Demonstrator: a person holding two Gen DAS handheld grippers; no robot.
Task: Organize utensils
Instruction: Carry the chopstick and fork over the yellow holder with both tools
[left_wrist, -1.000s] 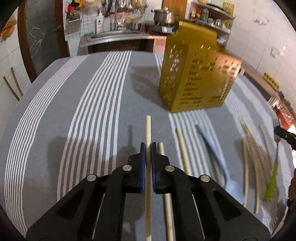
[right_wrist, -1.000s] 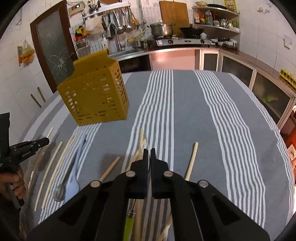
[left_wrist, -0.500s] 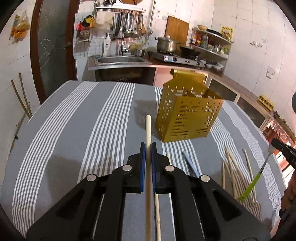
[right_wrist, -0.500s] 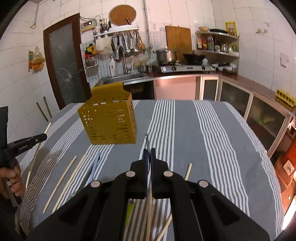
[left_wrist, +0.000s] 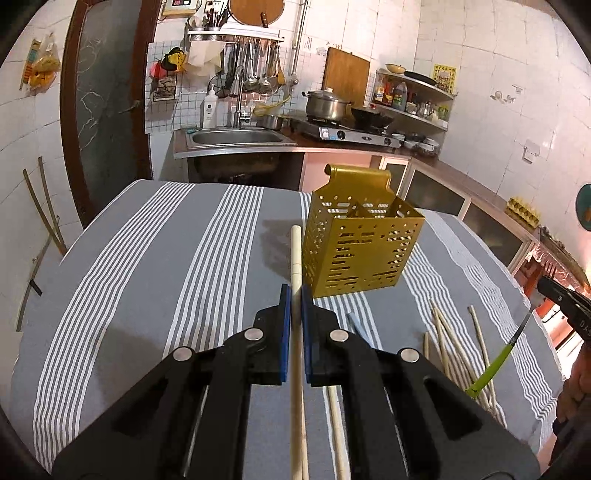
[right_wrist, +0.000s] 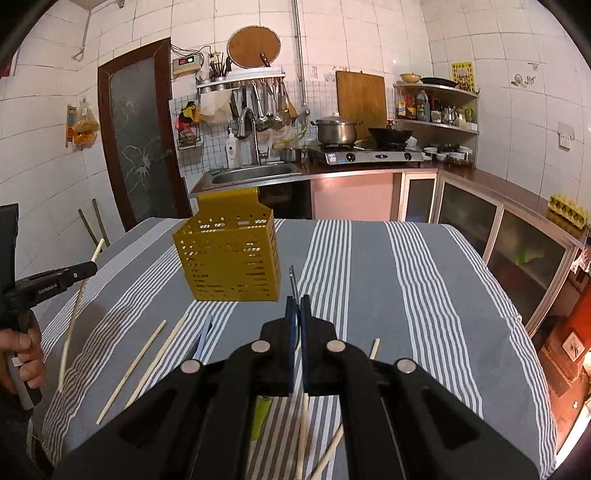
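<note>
Clamped together, my left gripper pinches a pale wooden chopstick, its tip reaching toward the far perforated yellow metal utensil caddy. My right gripper is clamped on a green-handled metal fork, tines pointing just right of that caddy. Both hang above the grey striped tablecloth, where more loose chopsticks lie near me.

Both grippers are matte black linkages with round silver pivot pins. The left gripper and right gripper carry blue finger pads; white lettering marks the left gripper's side.
</note>
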